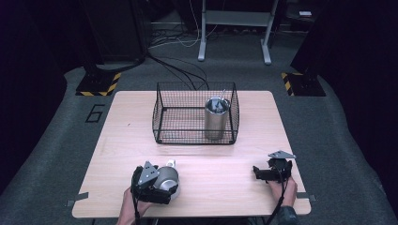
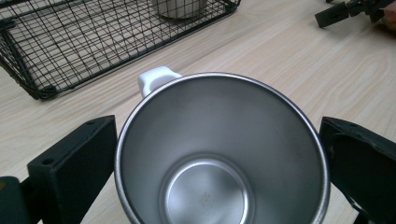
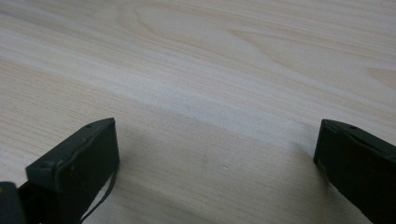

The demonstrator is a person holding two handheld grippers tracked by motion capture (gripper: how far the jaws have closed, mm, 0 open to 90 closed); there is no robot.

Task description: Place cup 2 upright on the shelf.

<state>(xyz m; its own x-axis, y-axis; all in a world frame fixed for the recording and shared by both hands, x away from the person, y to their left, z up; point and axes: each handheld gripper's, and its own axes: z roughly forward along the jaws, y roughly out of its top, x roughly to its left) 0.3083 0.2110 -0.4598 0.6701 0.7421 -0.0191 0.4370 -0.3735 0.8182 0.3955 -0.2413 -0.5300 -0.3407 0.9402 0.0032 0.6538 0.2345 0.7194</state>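
Note:
A steel mug (image 1: pixel 168 176) with a white handle (image 2: pixel 156 78) stands near the table's front left. It is empty inside (image 2: pixel 210 186). My left gripper (image 1: pixel 164 186) is open, with one black jaw on each side of the mug's rim, close against it. My right gripper (image 1: pixel 259 173) rests low over the table at the front right, pointing left. It is open with bare wood between its jaws (image 3: pixel 217 154). The right gripper (image 2: pixel 334 14) also shows far off in the left gripper view.
A black wire basket (image 1: pixel 159 117) sits at the middle back of the wooden table (image 1: pixel 117 140). Inside its right end stands a tall steel cylinder (image 1: pixel 216 119) holding some metal items. Bare wood lies between basket and grippers.

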